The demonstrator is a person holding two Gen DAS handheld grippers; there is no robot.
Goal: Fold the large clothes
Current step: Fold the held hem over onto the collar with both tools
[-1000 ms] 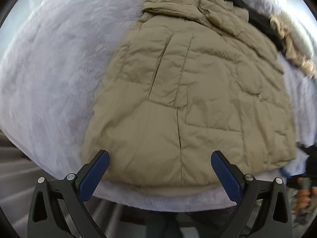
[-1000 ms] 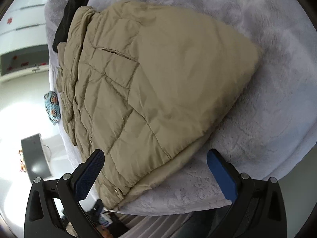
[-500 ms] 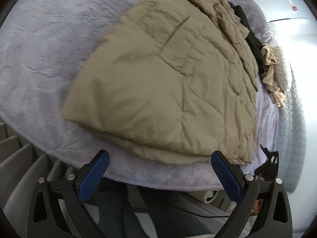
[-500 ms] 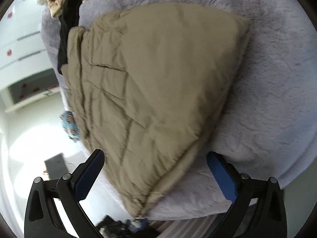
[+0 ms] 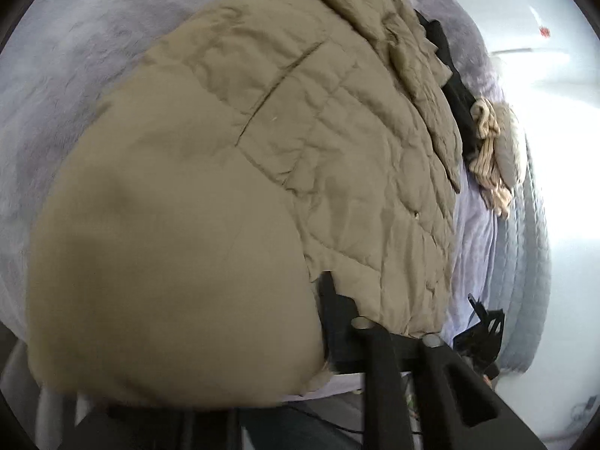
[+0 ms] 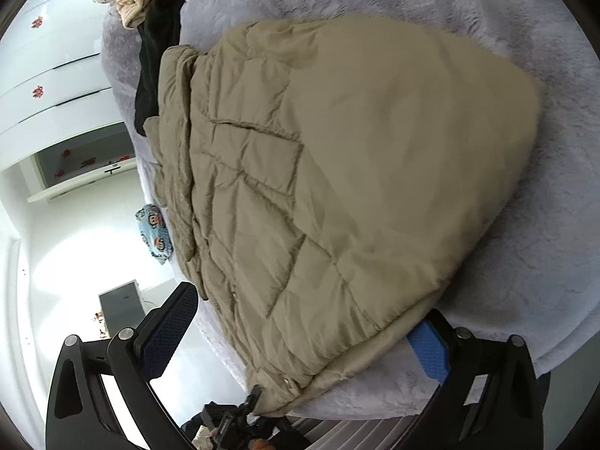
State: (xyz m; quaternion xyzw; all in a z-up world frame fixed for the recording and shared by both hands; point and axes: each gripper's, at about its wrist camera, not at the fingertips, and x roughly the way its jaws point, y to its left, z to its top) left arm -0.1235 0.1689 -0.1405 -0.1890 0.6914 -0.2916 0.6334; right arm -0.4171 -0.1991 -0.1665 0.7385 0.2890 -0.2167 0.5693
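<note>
Left wrist view: my left gripper point(image 5: 318, 322), jaws just closing, pinches the hem of the tan coat point(image 5: 300, 142) lying on the grey blanket point(image 5: 56, 56). My right gripper point(image 6: 300, 333) stands released, straddling the opposite hem corner; it should close before I lift evenly.

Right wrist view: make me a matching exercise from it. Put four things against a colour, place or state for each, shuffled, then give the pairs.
Things:
1. padded coat
2. black garment
3. cartoon-print cloth
4. right gripper

Descriptions:
A. open, a corner of the coat between its fingers
B. blue, beside the coat
C. khaki, spread over the grey blanket
D. bunched beyond the coat's collar end

Pairs: 1-C, 2-D, 3-B, 4-A
</note>
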